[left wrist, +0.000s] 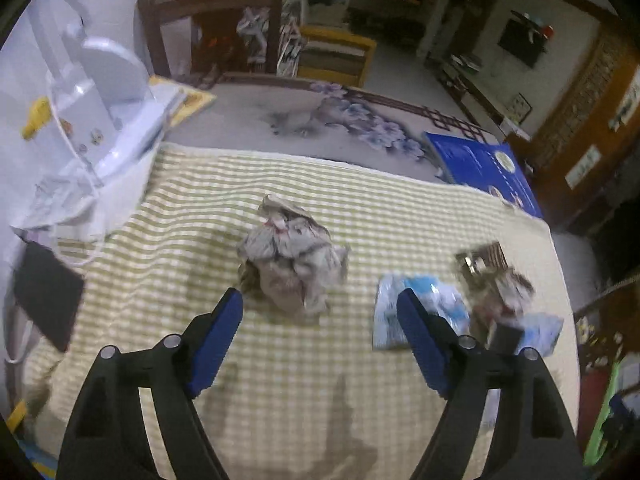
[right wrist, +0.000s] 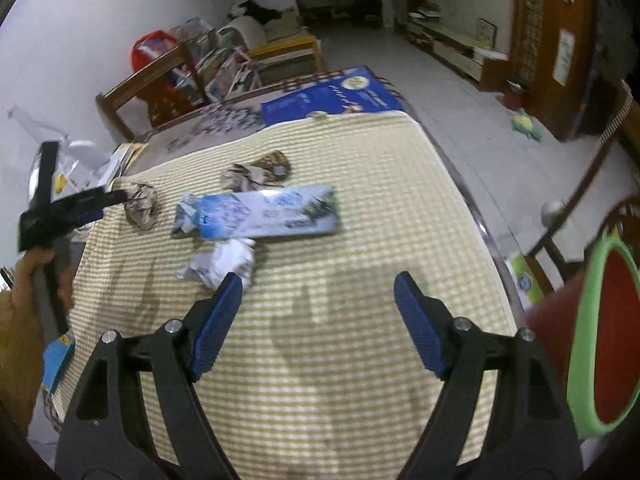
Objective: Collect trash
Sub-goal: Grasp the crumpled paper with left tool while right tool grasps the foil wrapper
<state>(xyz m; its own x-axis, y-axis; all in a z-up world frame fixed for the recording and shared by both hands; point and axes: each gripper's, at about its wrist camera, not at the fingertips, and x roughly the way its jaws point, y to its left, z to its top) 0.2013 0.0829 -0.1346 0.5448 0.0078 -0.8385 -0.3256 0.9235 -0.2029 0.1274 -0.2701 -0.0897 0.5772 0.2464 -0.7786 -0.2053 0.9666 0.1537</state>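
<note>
I am working over a worktop covered by a yellow-and-white checked cloth (right wrist: pixel 360 184) in a dim living room. Judging by what lies here, collecting has barely begun: every piece of trash I can see sits loose on the cloth, and nothing is in either claw.

Nearest me, my right claw (right wrist: pixel 318 304) stands wide open and empty, with a crumpled white paper wad (right wrist: pixel 224 262) just beside its left finger. My left claw (left wrist: pixel 320 320) is likewise spread and empty, hovering just short of a large grey crumpled paper ball (left wrist: pixel 292 256).

Beyond the white wad lies a flat blue-and-white printed packet (right wrist: pixel 264 214), then a brownish crumpled wrapper (right wrist: pixel 256 172) touching its far edge.

At my right edge a red bin with a bright green rim (right wrist: pixel 608 336) gapes; its inside, as far as I can see, shows only red, no trash. I take it as the likely destination.

Farther back, a blue book (right wrist: pixel 332 94) rests on the worktop.
</note>
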